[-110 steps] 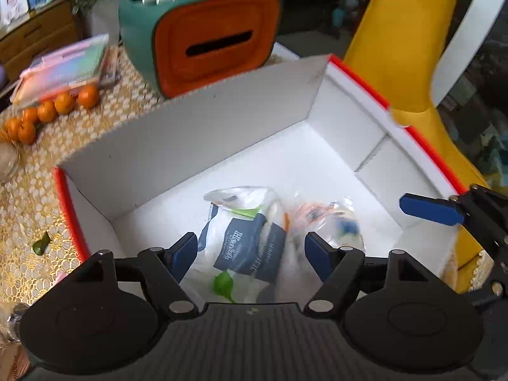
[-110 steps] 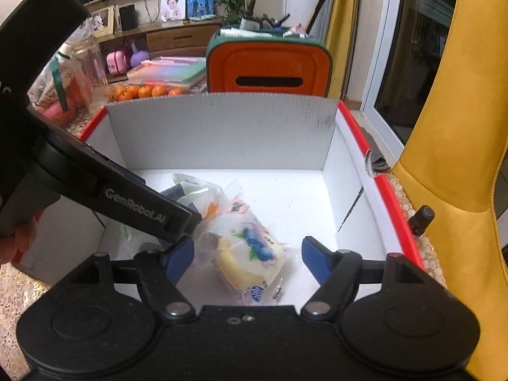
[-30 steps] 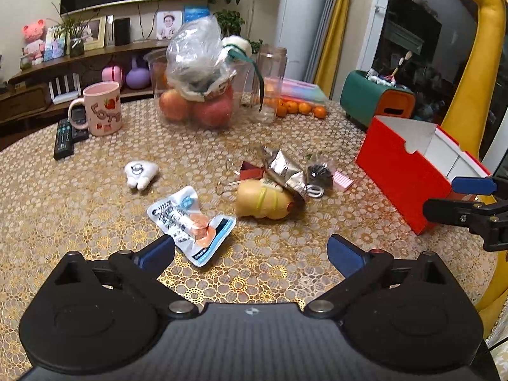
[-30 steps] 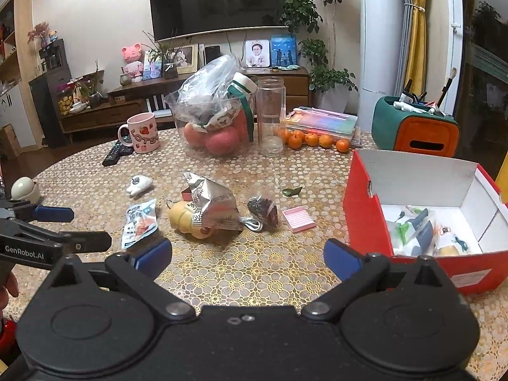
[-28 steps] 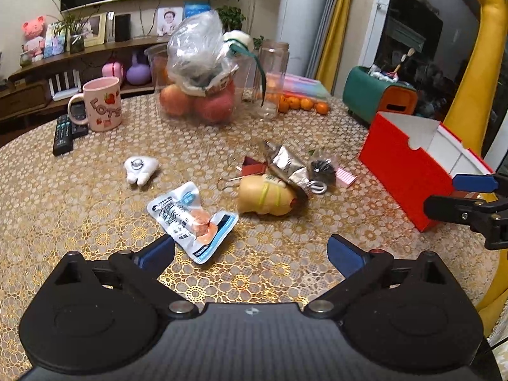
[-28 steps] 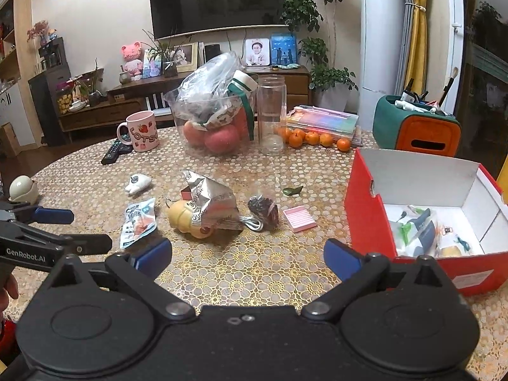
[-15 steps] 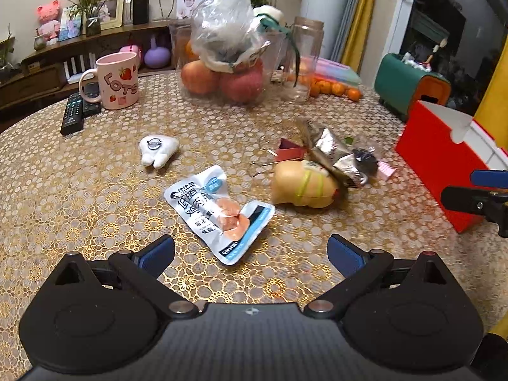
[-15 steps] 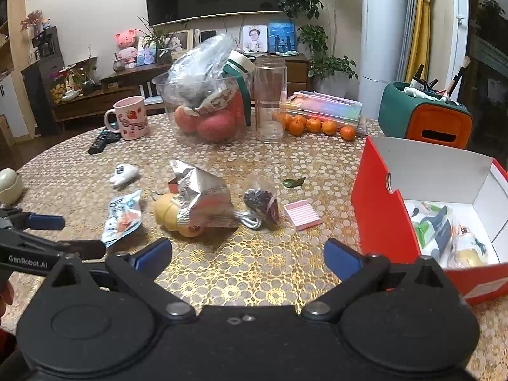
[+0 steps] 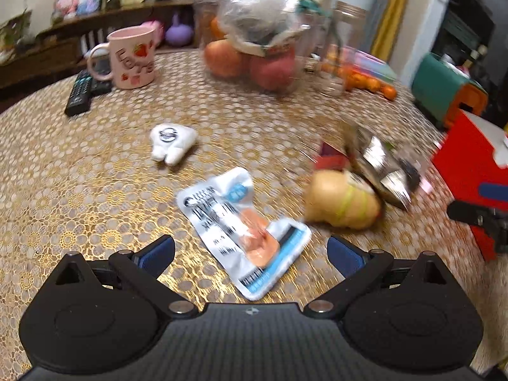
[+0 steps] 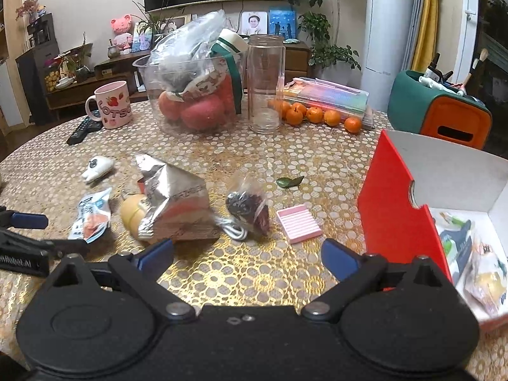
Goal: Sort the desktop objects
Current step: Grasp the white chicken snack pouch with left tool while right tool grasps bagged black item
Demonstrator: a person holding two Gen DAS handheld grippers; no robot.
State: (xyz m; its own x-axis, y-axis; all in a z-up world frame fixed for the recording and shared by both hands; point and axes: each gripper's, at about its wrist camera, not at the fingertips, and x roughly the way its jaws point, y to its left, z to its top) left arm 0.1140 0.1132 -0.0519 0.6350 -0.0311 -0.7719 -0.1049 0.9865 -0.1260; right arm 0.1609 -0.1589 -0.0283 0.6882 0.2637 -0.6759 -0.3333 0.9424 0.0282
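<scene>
My left gripper (image 9: 250,252) is open and empty, low over a white and blue snack packet (image 9: 244,231) that lies between its fingers; the packet also shows in the right wrist view (image 10: 92,219). Beside it lie a yellow toy (image 9: 343,203) and a silver foil bag (image 10: 173,203). My right gripper (image 10: 247,255) is open and empty above the tablecloth, in front of a small dark bag (image 10: 249,204), a white cable (image 10: 233,230) and a pink notepad (image 10: 298,222). The red box (image 10: 390,209) at the right holds several packets.
A white tooth-shaped toy (image 9: 171,141), a pink mug (image 10: 112,104), remotes (image 9: 85,90), a fruit bowl (image 10: 197,95), a glass jar (image 10: 265,85), tangerines (image 10: 317,116), books (image 10: 330,96) and a green-orange holder (image 10: 441,108) stand farther back. A green leaf (image 10: 289,181) lies near the box.
Both grippers left the box and swung back over the table. The left gripper has dropped closer to the snack packet; the right has moved forward a little.
</scene>
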